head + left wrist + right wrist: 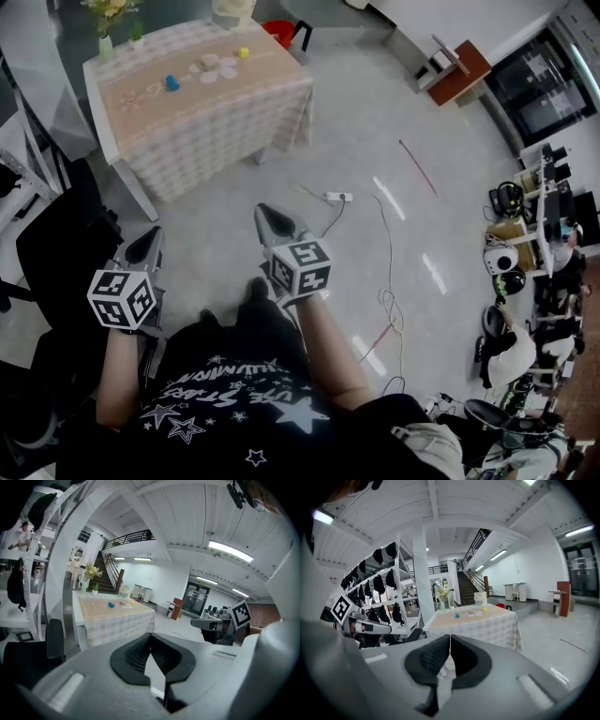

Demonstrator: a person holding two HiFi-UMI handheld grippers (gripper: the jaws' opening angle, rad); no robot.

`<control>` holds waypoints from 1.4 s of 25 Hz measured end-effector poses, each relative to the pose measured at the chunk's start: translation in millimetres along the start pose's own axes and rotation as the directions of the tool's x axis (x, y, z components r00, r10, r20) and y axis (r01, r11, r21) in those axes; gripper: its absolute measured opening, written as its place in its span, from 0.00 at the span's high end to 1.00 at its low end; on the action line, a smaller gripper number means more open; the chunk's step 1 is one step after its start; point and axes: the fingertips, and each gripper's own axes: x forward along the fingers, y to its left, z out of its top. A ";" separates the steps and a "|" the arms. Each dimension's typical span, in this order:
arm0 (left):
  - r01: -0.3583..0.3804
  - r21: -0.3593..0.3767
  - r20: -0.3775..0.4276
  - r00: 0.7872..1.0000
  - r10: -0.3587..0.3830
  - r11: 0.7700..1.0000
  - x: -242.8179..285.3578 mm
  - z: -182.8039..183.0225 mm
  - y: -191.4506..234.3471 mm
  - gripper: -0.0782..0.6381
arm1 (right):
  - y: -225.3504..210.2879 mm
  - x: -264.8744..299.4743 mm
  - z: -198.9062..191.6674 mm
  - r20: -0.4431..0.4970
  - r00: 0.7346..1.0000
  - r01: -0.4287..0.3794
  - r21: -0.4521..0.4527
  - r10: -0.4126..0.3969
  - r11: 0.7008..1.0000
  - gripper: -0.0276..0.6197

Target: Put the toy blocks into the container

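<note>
The toy blocks lie far ahead on a table with a checked cloth (216, 131): a blue block (172, 82), a yellow block (243, 52) and several pale flat pieces (212, 67). A clear container (232, 11) stands at the table's far edge. Both grippers hang over the floor in front of the person, well short of the table. My left gripper (153, 236) is shut and holds nothing; my right gripper (269, 216) is shut and holds nothing too. The left gripper view shows the table (112, 616) and blue block (111, 604); the right gripper view shows the table (473, 620) and blue block (457, 615).
A vase of flowers (105, 21) stands on the table's far left corner. A red bin (279, 33) sits behind the table. A power strip (337, 197) and cables lie on the floor ahead. A black chair (56, 253) is at my left, shelves of helmets (511, 262) at right.
</note>
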 end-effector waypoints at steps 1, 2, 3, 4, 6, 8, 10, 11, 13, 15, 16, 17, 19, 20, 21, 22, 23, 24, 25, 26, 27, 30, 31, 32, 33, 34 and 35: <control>-0.004 0.005 0.008 1.000 0.004 1.000 0.2 3.5 0.2 0.88 | -1.7 0.2 1.6 0.004 1.000 0.003 0.007 -0.004 1.000 0.93; -0.007 0.005 0.014 1.000 0.007 1.000 0.9 6.2 0.8 0.88 | -3.7 1.3 3.8 0.009 1.000 0.006 0.012 -0.007 1.000 0.83; -0.009 0.002 0.018 1.000 0.009 1.000 2.2 7.4 1.9 0.88 | -5.9 3.1 6.2 0.013 1.000 0.009 0.013 -0.009 1.000 0.72; -0.013 -0.003 0.016 1.000 0.013 1.000 3.9 6.8 3.5 0.88 | -8.2 5.4 8.0 0.016 1.000 0.011 0.013 -0.011 1.000 0.66; -0.024 -0.013 0.003 1.000 0.024 1.000 9.4 1.9 6.5 0.88 | -15.0 10.3 8.0 0.011 1.000 0.014 0.018 -0.014 1.000 0.56; -0.037 -0.025 -0.015 0.999 0.037 0.999 17.3 -4.2 6.9 0.88 | -26.5 15.6 2.8 -0.005 1.000 0.011 0.040 -0.011 0.999 0.47; -0.050 -0.035 -0.031 0.998 0.049 0.998 27.1 -7.7 6.9 0.88 | -40.9 24.7 -3.6 -0.027 1.000 0.004 0.077 -0.002 0.997 0.42; -0.059 -0.034 -0.038 0.998 0.058 0.998 33.3 -7.7 8.2 0.88 | -48.3 31.8 -6.1 -0.040 0.999 -0.002 0.091 0.005 0.996 0.41; -0.086 -0.018 -0.048 0.995 0.085 0.996 49.1 -2.6 14.4 0.88 | -63.5 50.8 -7.7 -0.069 0.997 -0.017 0.100 0.024 0.995 0.41; -0.118 -0.004 -0.048 0.992 0.117 0.993 67.7 8.8 22.3 0.88 | -80.2 73.1 -3.1 -0.085 0.995 -0.037 0.096 0.046 0.995 0.41; -0.134 -0.004 -0.045 0.990 0.134 0.991 77.2 16.2 26.0 0.88 | -89.1 84.7 1.7 -0.087 0.994 -0.051 0.096 0.059 0.994 0.41; -0.151 -0.007 -0.041 0.988 0.151 0.988 87.0 24.5 29.5 0.88 | -98.7 96.2 8.2 -0.085 0.994 -0.066 0.096 0.074 0.993 0.41; -0.184 -0.014 -0.028 0.983 0.184 0.983 108.6 43.1 33.7 0.88 | -120.0 118.5 26.2 -0.074 0.992 -0.097 0.094 0.104 0.991 0.41; -0.197 -0.016 -0.020 0.980 0.197 0.980 119.9 52.7 34.4 0.88 | -130.7 129.2 36.0 -0.068 0.991 -0.113 0.091 0.119 0.989 0.41; -0.210 -0.017 -0.012 0.978 0.210 0.977 130.9 61.7 34.7 0.88 | -140.8 139.8 45.2 -0.065 0.989 -0.128 0.088 0.134 0.988 0.41; -0.224 -0.018 -0.005 0.975 0.224 0.974 141.3 69.8 35.3 0.88 | -149.9 150.2 53.2 -0.064 0.987 -0.144 0.085 0.149 0.986 0.41; -0.239 -0.020 0.000 0.971 0.239 0.971 151.3 77.0 36.3 0.88 | -157.9 160.2 60.1 -0.064 0.984 -0.159 0.083 0.164 0.984 0.41; -0.254 -0.022 0.004 0.967 0.254 0.967 160.9 83.5 37.8 0.88 | -165.0 169.7 66.3 -0.066 0.982 -0.174 0.080 0.179 0.982 0.41; -0.267 -0.026 0.007 0.964 0.268 0.963 170.2 89.3 39.4 0.88 | -171.2 178.7 71.9 -0.069 0.979 -0.189 0.076 0.194 0.979 0.41; -0.280 -0.031 0.009 0.960 0.280 0.960 178.7 94.2 40.9 0.88 | -176.7 187.2 76.6 -0.073 0.975 -0.204 0.070 0.209 0.976 0.41; -0.293 -0.036 0.010 0.956 0.294 0.955 186.2 97.9 42.6 0.88 | -181.5 195.3 80.4 -0.079 0.971 -0.220 0.064 0.225 0.973 0.41; -0.340 -0.058 0.007 0.940 0.341 0.938 203.0 103.6 48.9 0.88 | -192.9 218.7 87.9 -0.100 0.957 -0.267 0.048 0.271 0.962 0.41; -0.356 -0.067 0.005 0.934 0.357 0.932 207.0 104.5 51.0 0.88 | -195.3 226.0 90.1 -0.108 0.952 -0.282 0.043 0.285 0.958 0.41; -0.371 -0.077 0.004 0.928 0.372 0.926 209.8 105.1 52.7 0.88 | -196.4 232.8 92.0 -0.116 0.947 -0.297 0.038 0.299 0.954 0.41; -0.384 -0.086 0.002 0.923 0.385 0.919 212.0 105.2 54.0 0.88 | -196.3 238.9 93.5 -0.124 0.942 -0.312 0.033 0.313 0.950 0.41; -0.395 -0.095 -0.001 0.918 0.396 0.914 213.9 104.7 54.9 0.88 | -195.2 244.2 94.6 -0.131 0.936 -0.326 0.028 0.327 0.945 0.41; -0.404 -0.103 -0.006 0.914 0.405 0.909 215.9 103.5 55.6 0.88 | -193.5 249.0 94.9 -0.138 0.930 -0.340 0.024 0.340 0.940 0.41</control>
